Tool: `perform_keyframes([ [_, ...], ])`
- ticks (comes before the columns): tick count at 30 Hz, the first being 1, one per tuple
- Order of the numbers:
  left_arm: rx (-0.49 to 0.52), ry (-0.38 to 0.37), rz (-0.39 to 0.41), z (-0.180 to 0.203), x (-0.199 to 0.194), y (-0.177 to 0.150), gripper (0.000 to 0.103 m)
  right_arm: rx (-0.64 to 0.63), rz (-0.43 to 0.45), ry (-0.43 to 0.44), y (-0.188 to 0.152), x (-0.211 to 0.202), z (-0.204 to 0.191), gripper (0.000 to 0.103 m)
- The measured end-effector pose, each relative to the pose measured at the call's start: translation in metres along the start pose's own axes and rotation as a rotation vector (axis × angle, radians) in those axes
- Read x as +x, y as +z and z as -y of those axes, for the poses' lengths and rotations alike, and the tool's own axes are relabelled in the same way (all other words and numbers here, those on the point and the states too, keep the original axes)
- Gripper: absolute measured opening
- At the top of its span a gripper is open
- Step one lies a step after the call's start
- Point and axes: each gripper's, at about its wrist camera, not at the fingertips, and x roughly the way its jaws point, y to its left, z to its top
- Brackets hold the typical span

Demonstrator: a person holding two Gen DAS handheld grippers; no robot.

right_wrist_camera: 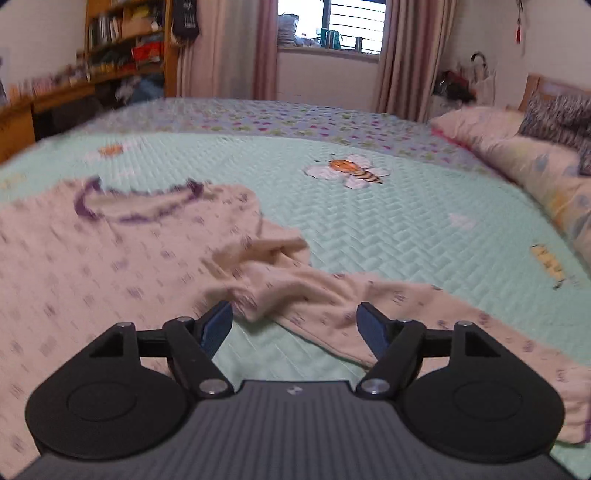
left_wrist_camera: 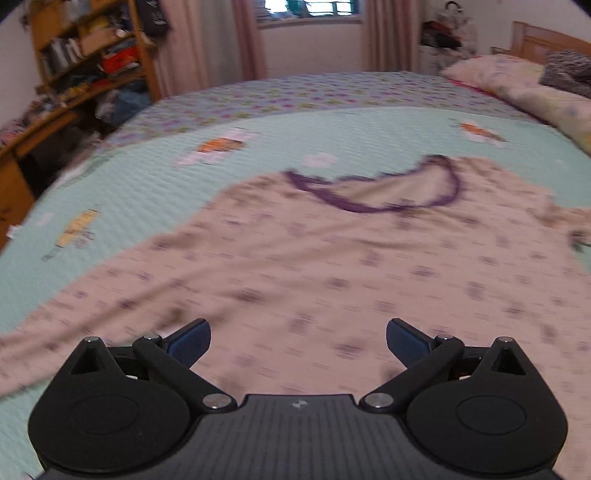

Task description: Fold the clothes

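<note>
Pink long-sleeved top (left_wrist_camera: 332, 266) with purple neckband lay flat on the mint quilted bedspread (left_wrist_camera: 147, 192), sleeve crumpled to its right. Left gripper (left_wrist_camera: 298, 345) and right gripper (right_wrist_camera: 294, 326) hovered wide, holding nothing.

quilted bed (left_wrist_camera: 147, 192), bookshelf (left_wrist_camera: 92, 48), curtained window (right_wrist_camera: 332, 26)

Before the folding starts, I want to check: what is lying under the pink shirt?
The pink shirt lies spread on the green quilted bedspread. Whether anything else is under the cloth cannot be seen.
</note>
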Motion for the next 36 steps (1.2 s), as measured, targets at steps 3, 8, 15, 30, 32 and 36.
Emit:
perform_keyframes([
  [3, 0.053, -0.034, 0.008, 0.027, -0.010, -0.011, 0.102, 0.031, -0.008, -0.115, -0.013, -0.005, 0.030, 0.075],
  [8, 0.099, -0.048, -0.024, 0.046, -0.014, -0.027, 0.102, 0.350, 0.014, -0.240, -0.055, -0.047, 0.130, 0.075],
  [15, 0.088, -0.028, -0.037, 0.054, -0.017, -0.019, 0.102, 1.174, 0.166, -0.125, -0.157, -0.092, 0.286, 0.076],
  [30, 0.150, -0.008, -0.021, 0.099, -0.037, -0.002, 0.102, 0.882, 0.327, -0.026, -0.091, -0.080, 0.317, 0.004],
  [32, 0.146, -0.017, -0.027, 0.103, -0.034, -0.002, 0.102, 0.769, 0.396, -0.032, -0.081, -0.108, 0.321, 0.004],
  [36, 0.146, -0.054, -0.055, 0.119, -0.025, -0.005, 0.102, 0.796, 0.223, -0.097, -0.102, -0.101, 0.340, 0.035],
])
